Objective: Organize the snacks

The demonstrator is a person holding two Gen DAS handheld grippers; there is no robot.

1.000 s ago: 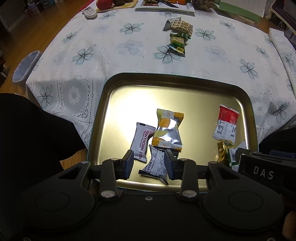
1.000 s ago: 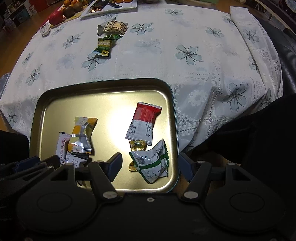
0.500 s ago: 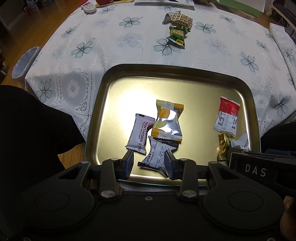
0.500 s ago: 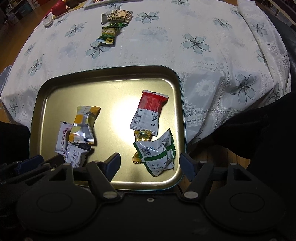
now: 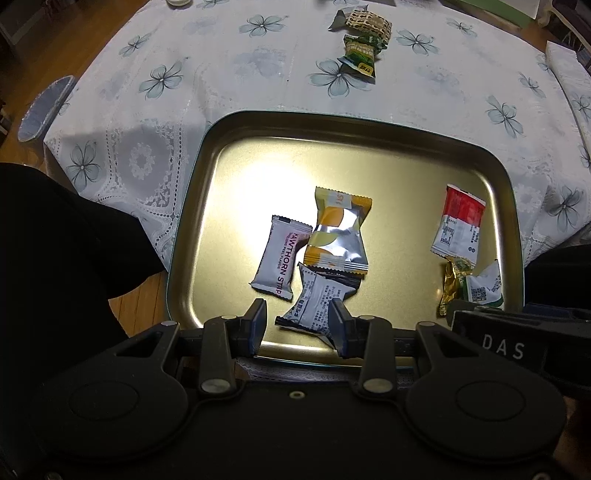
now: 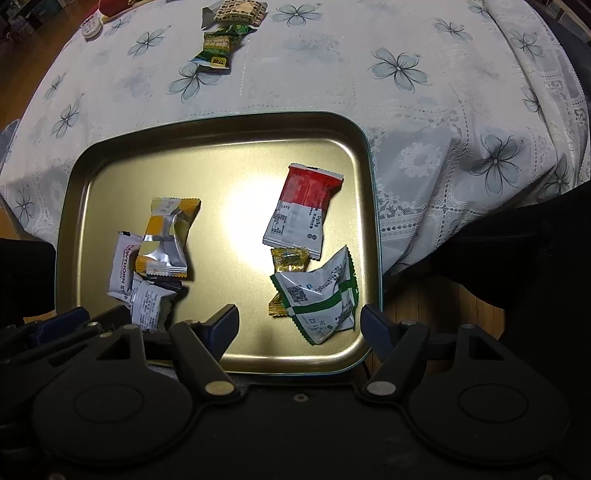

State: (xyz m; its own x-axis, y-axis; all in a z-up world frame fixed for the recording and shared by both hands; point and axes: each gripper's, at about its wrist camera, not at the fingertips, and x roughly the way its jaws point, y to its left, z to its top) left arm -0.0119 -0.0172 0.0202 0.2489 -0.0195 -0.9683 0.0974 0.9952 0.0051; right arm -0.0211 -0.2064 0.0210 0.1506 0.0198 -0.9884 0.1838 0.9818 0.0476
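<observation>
A table is being covered by a white lace tablecloth (image 5: 207,92) printed with grey-blue flowers; its hem is seen hanging over the near edge, with wooden flooring (image 5: 136,302) showing below and dark clothing at both sides. A gold metal tray (image 6: 218,136) is being kept at the near edge of the cloth; six wrapped snacks are being held in it: a white hawthorn strip (image 5: 280,256), a yellow-and-silver packet (image 5: 338,230) and a grey printed packet (image 5: 314,302) overlapping at one side, a red-and-white packet (image 6: 301,210), a gold candy (image 6: 288,264) and a green-trimmed packet (image 6: 319,295) overlapping at the other. Two green-and-patterned packets (image 6: 225,33) are being left on the cloth well beyond the tray. The left gripper (image 5: 298,326) is being held above the grey packet, jaws apart and clear of it; the right gripper's (image 6: 299,326) jaws are being opened above the green-trimmed packet, which is lying untouched between them.
</observation>
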